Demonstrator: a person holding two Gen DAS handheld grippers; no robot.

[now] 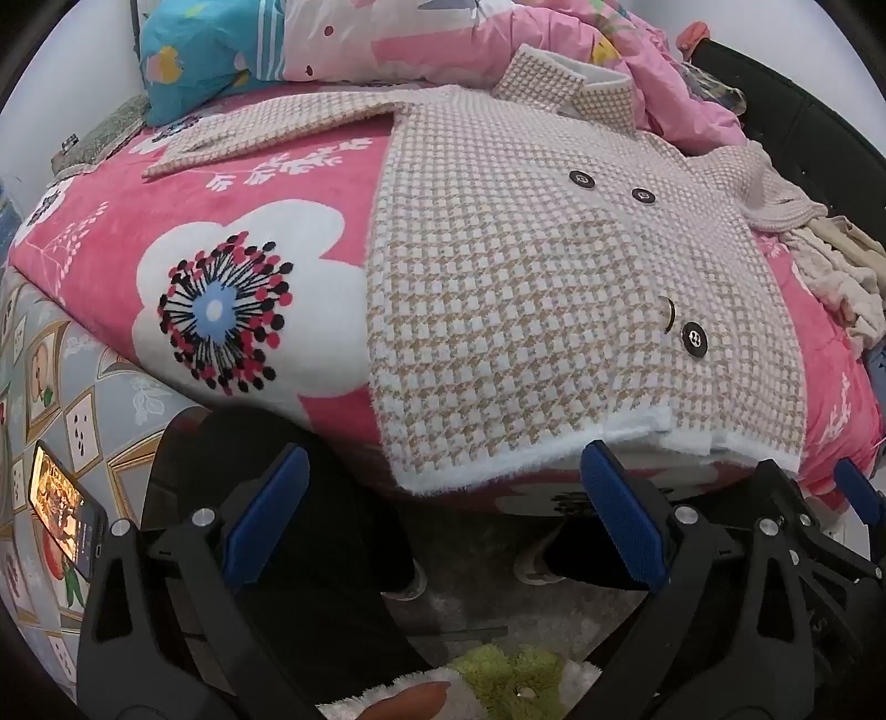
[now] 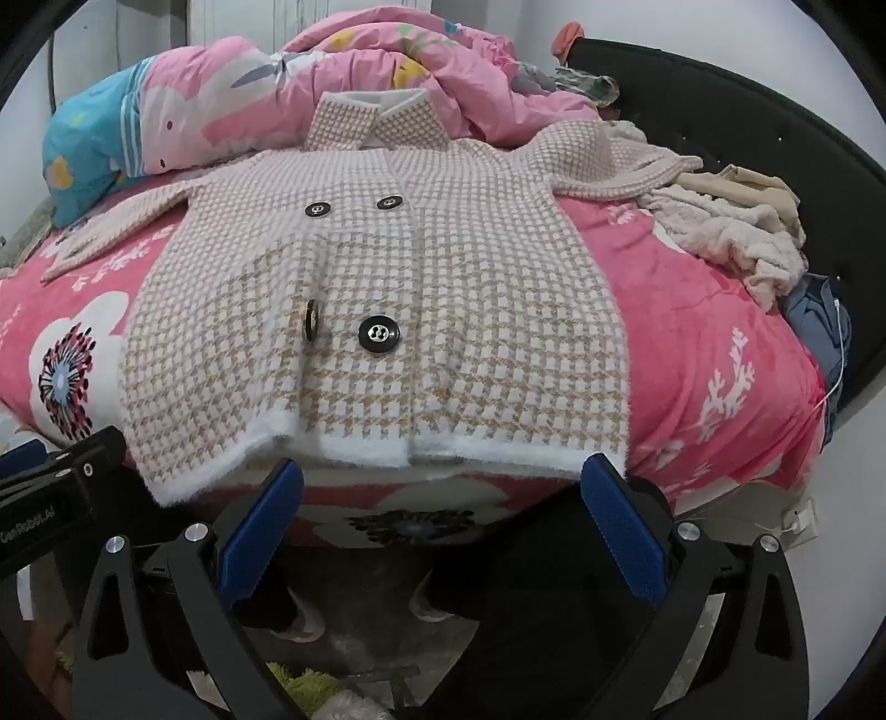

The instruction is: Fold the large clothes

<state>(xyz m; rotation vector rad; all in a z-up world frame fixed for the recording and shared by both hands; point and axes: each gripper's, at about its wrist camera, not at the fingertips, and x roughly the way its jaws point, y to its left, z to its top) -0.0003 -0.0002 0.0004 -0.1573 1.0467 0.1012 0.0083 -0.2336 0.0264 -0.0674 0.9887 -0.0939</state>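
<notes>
A beige-and-white houndstooth coat (image 1: 526, 288) (image 2: 387, 288) with black buttons lies flat, front up, on a pink flowered bed cover (image 1: 166, 232) (image 2: 692, 343). Its white fuzzy hem hangs at the bed's near edge, its collar points away, and one sleeve (image 1: 266, 130) stretches out to the left. My left gripper (image 1: 443, 515) hovers open just short of the hem, nothing between its blue pads. My right gripper (image 2: 443, 515) also stands open below the hem, its right pad near the hem's right corner. The other gripper's black body (image 2: 50, 493) shows at the left of the right wrist view.
A bunched pink quilt (image 2: 387, 72) and a blue pillow (image 1: 194, 50) lie beyond the collar. A heap of cream clothes (image 2: 731, 232) sits at the bed's right, by a dark headboard (image 2: 775, 138). A lit phone (image 1: 63, 509) rests at the left. A person's legs and slippers (image 2: 299, 615) stand on grey floor.
</notes>
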